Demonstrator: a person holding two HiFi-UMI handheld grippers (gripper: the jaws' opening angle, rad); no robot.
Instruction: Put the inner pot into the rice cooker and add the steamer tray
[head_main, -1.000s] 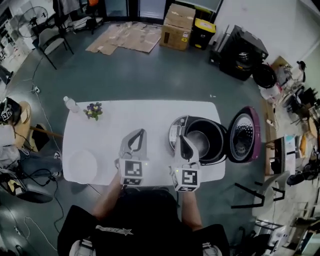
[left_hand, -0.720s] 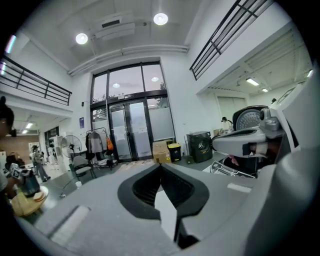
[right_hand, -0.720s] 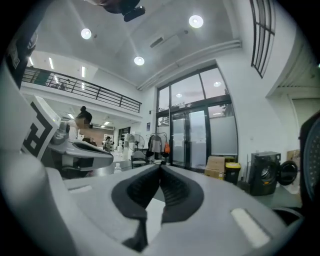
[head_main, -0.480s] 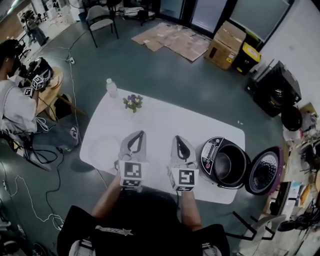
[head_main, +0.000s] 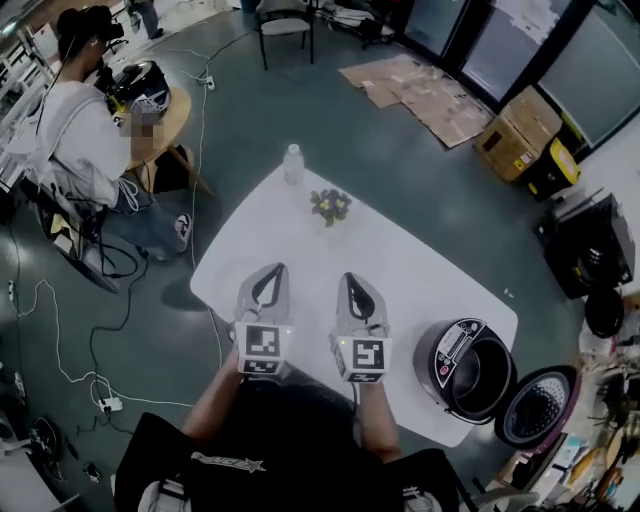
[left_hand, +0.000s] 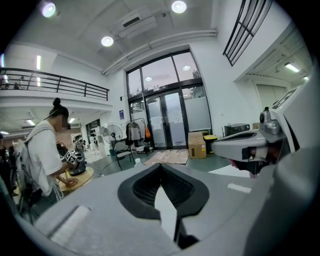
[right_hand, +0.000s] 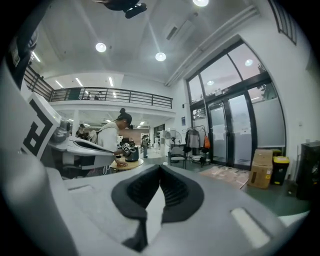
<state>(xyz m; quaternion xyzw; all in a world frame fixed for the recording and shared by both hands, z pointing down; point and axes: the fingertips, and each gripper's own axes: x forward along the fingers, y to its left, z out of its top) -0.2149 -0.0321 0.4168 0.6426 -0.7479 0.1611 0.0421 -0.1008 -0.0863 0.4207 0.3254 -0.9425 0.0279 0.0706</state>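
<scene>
Plainly, little is settled yet. Over the table's (head_main: 400, 258) near edge, the left claw (head_main: 276, 272) has its jaws pressed together on nothing, and the right claw (head_main: 352, 280) beside it is closed and empty too. The rice cooker (head_main: 465, 368) stands at the table's right corner with its lid (head_main: 538, 406) thrown open. Its well is too dark to tell whether the inner pot sits inside. No steamer tray can be made out, so that step at least seems left.

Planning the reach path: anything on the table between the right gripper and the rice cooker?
Nothing: head view shows only bare white table between the right gripper and the open rice cooker.
</scene>
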